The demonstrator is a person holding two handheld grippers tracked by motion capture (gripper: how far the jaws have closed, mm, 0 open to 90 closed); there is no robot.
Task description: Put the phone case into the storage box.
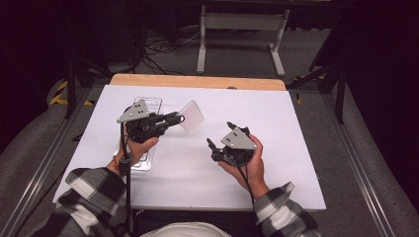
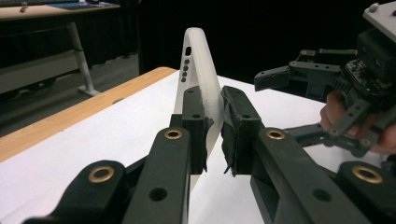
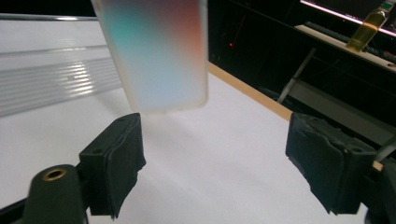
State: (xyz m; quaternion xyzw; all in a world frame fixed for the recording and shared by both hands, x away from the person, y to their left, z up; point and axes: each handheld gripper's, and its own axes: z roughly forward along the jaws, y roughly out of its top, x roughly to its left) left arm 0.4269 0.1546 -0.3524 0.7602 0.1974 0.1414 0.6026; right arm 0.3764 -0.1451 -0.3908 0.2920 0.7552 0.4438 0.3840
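Observation:
A translucent white phone case [image 1: 192,117] is held edge-on above the white table cover [image 1: 257,113], at mid-left. My left gripper [image 1: 180,118] is shut on the case's lower edge; in the left gripper view both pads press on the case [image 2: 198,56] where the gripper [image 2: 214,95] closes. My right gripper [image 1: 220,133] is held to the right of the case and a little nearer, open, with nothing between its jaws. In the right gripper view the case [image 3: 154,51] hangs beyond the left jaw of the open gripper [image 3: 224,158]. The right gripper [image 2: 275,107] also appears in the left gripper view.
A clear plastic package [image 1: 148,106] lies on the table under my left hand, ridged in the right gripper view [image 3: 56,79]. The table's wooden far edge [image 1: 197,81] borders the cover. A white table frame [image 1: 242,22] stands behind, and a bottle [image 3: 371,25] on a far desk.

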